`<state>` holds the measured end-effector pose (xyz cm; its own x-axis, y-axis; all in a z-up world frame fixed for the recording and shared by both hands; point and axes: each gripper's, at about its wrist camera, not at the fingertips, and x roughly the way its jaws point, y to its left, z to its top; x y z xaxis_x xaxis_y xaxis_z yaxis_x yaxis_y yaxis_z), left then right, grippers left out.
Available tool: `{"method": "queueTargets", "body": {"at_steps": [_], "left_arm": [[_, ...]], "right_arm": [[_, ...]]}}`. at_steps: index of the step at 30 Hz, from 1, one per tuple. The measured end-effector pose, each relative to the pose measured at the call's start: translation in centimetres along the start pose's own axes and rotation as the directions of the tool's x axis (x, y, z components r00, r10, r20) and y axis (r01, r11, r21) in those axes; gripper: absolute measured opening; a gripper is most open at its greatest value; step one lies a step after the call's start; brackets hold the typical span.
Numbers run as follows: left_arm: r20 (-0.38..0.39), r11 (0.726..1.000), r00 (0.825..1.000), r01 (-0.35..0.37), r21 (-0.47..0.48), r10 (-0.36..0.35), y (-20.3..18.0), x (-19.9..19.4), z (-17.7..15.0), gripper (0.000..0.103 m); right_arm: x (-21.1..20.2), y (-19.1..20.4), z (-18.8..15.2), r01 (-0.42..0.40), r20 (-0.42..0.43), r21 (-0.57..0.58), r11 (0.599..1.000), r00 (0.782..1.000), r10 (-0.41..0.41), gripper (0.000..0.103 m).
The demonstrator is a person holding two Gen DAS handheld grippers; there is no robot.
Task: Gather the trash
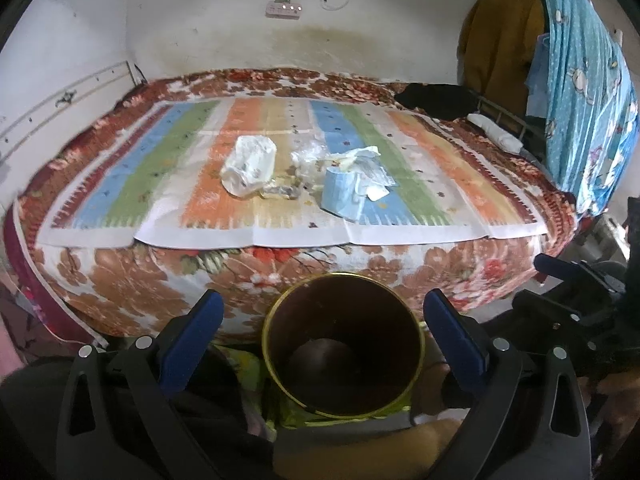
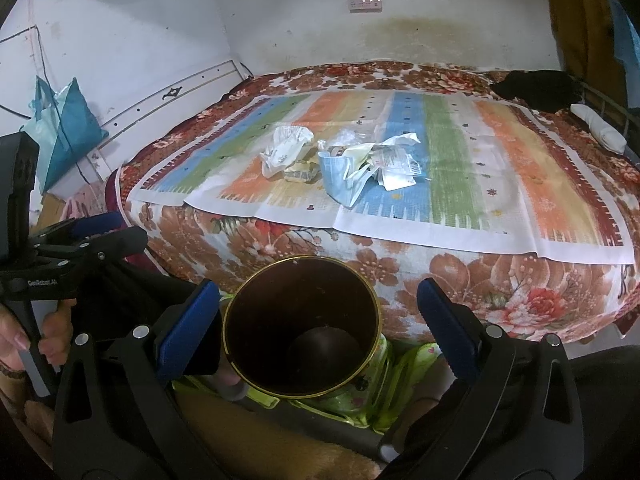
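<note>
A pile of trash lies mid-bed on a striped mat (image 1: 168,184): a crumpled white bag (image 1: 249,164), a blue face mask (image 1: 342,194), clear plastic (image 1: 310,156) and paper scraps (image 1: 374,184). The same bag (image 2: 286,148), mask (image 2: 340,178) and scraps (image 2: 396,166) show in the right wrist view. A dark round bin with a gold rim (image 1: 343,344) (image 2: 301,328) stands on the floor before the bed. My left gripper (image 1: 323,328) is open and empty above the bin. My right gripper (image 2: 318,316) is open and empty, also above it.
The bed has a floral blanket (image 1: 132,280). A black cloth (image 1: 436,100) and a white roll (image 1: 496,132) lie at its far right. Blue and yellow clothes (image 1: 580,92) hang at the right. A teal bag (image 2: 64,120) hangs at the left wall. A green bag (image 2: 360,396) lies under the bin.
</note>
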<state>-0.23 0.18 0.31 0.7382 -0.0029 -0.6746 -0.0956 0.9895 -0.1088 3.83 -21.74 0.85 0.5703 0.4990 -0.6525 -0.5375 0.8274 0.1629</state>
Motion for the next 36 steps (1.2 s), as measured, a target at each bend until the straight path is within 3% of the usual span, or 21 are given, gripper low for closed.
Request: {"method": "queueTargets", "body": {"at_steps": [3,8,20,27,33,36], "left_arm": [[0.015,1.000,1.000,-0.017,-0.002,0.017,0.1,0.0,0.7,0.097],[-0.030,1.000,1.000,0.002,-0.004,-0.002,0.4,1.5,2.2,0.097],[-0.033,0.991,0.991,-0.127,0.035,0.128,2.0,5.5,9.0,0.097],[-0.121,0.992,0.986,-0.123,-0.025,0.119,3.9,9.1,12.1,0.097],[-0.127,0.979,0.971,-0.203,0.018,0.204,4.2,11.9,14.4,0.097],[-0.149,0.979,0.969,-0.204,-0.017,0.199,5.0,13.5,15.5,0.097]], "right_arm": [[0.5,0.0,0.1,0.000,-0.014,0.002,1.000,1.000,0.000,0.094],[2.1,-0.8,1.4,-0.033,-0.047,0.043,0.999,0.998,0.035,0.094],[6.7,-1.9,5.8,0.005,-0.115,0.031,1.000,0.993,-0.002,0.091],[9.3,-1.8,7.8,0.000,-0.164,0.025,1.000,0.987,0.004,0.089],[11.4,-1.3,9.9,0.001,-0.176,-0.012,1.000,0.984,-0.003,0.087],[12.9,-1.4,11.2,-0.023,-0.190,-0.018,1.000,0.982,0.019,0.085]]}}
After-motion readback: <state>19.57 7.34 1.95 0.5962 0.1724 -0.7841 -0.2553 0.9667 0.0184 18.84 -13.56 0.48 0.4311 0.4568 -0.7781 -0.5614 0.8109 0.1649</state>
